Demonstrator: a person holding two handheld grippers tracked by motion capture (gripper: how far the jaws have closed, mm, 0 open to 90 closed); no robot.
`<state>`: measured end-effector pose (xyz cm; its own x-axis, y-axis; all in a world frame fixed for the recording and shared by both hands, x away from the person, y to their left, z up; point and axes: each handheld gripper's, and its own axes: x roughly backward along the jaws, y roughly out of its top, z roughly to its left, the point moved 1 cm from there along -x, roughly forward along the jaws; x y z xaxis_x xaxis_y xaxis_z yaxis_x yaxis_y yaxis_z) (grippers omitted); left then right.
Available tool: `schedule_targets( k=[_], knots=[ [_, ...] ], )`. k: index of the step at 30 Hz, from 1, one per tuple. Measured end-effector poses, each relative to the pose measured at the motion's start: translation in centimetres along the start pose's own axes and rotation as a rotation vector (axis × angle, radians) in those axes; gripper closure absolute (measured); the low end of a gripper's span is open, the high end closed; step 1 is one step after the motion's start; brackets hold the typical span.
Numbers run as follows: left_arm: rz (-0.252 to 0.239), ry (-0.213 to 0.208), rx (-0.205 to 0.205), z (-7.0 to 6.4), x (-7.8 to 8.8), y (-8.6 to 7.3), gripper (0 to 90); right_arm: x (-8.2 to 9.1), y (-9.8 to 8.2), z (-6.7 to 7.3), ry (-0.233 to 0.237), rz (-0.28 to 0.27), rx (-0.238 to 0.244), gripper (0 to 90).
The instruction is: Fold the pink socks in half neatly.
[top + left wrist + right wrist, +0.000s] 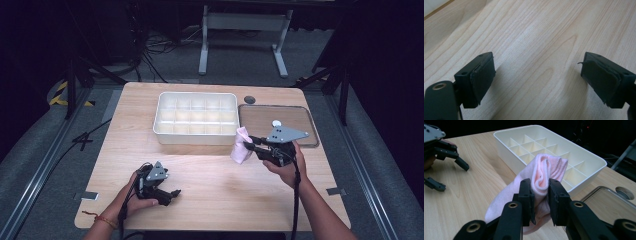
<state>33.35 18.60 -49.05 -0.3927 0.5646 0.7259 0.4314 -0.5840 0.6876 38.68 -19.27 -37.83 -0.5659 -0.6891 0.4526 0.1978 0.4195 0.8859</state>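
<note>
Pink cloth [541,173] bunched, clamped between right gripper [541,195] jaws, lifted off table [210,185], just beside front right corner of white divided tray [196,118]. Cloth tail hung below jaws. Lid [278,125] lay right of tray. Left gripper [536,80] spread wide, nothing between pads, low over bare wood near front left edge, well apart from cloth.

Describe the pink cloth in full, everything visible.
The pink cloth is pale pink, soft and terry-like, folded over on itself with ridged layers at its top. The right gripper is shut on its bunched middle, holding it off the wooden table, its loose end hanging toward the tabletop. In the high view it hangs just in front of the near right corner of the white divided tray.
</note>
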Motion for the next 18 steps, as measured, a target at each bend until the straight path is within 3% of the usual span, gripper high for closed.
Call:
schedule_targets(
  k=[18],
  knots=[
    [0.000,0.002,0.003,0.0,0.0,0.0,12.3,-0.2,1.5,-1.8,-0.045,-0.010,-0.015,74.0]
  ],
)
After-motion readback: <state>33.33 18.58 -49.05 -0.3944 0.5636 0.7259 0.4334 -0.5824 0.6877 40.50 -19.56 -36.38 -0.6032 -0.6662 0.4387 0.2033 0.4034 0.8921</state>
